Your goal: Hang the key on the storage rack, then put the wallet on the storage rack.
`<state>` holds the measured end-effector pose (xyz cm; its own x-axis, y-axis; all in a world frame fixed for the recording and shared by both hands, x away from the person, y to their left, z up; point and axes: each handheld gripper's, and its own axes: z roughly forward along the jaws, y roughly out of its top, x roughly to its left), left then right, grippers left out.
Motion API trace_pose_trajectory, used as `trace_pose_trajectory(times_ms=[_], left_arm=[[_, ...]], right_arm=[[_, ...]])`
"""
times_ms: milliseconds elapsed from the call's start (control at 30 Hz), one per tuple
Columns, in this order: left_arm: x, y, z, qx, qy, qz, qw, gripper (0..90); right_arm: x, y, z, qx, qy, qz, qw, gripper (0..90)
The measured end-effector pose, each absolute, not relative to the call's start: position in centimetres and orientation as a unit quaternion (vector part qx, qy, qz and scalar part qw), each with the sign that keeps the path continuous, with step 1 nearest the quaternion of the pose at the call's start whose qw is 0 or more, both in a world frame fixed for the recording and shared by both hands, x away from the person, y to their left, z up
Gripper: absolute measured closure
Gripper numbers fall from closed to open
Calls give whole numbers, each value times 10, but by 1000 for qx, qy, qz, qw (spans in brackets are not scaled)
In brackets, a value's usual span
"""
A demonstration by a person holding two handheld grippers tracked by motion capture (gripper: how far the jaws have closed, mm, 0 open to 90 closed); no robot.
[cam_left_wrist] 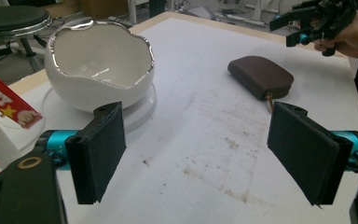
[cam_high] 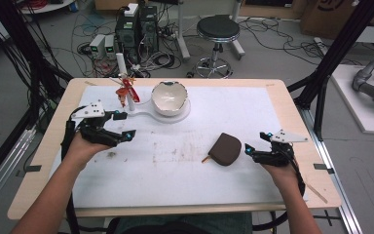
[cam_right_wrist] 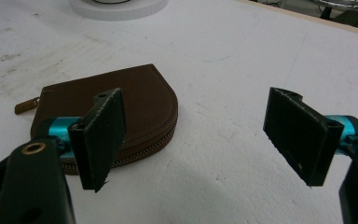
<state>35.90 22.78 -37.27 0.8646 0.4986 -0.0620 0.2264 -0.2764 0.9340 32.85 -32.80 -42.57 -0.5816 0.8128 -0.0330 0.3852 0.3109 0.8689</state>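
A brown zip pouch (cam_high: pixel 225 148) lies flat on the white mat, right of centre, its zip pull toward the left. My right gripper (cam_high: pixel 256 145) hovers just right of the pouch, open, with nothing between its jaws; in the right gripper view the pouch (cam_right_wrist: pixel 140 107) sits behind the left jaw. My left gripper (cam_high: pixel 124 125) stands open over the mat's left part, empty. In the left gripper view the pouch (cam_left_wrist: pixel 260 76) lies ahead on the right, and a white egg-shaped bowl (cam_left_wrist: pixel 100 60) with a silver rim lies ahead on the left. The other hand's gripper (cam_left_wrist: pixel 292 27) appears far off.
The bowl (cam_high: pixel 169 98) rests on a round white stand (cam_high: pixel 185 113) at the back of the mat. A white post with red toy figures (cam_high: pixel 125 88) stands left of it. Brown stains mark the mat's middle (cam_high: pixel 175 151). A stool and cables lie beyond the table.
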Motion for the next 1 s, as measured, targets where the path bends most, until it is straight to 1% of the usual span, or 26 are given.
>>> trace_pose_trajectory(times_ms=[200, 267, 433, 733, 1000], left_arm=[[353, 225, -391, 790, 234, 112, 555, 189], [354, 225, -397, 795, 240, 111, 546, 189], [355, 225, -398, 790, 243, 113, 552, 189], [352, 216, -401, 795, 238, 105, 547, 189], [353, 192, -404, 803, 231, 100, 541, 189]], right_arm=[[327, -330, -426, 391, 772, 439, 242, 213], [326, -330, -426, 390, 772, 439, 243, 213], [326, -331, -425, 387, 774, 438, 244, 213], [322, -334, -425, 390, 772, 434, 251, 213], [316, -343, -426, 398, 768, 434, 252, 213]])
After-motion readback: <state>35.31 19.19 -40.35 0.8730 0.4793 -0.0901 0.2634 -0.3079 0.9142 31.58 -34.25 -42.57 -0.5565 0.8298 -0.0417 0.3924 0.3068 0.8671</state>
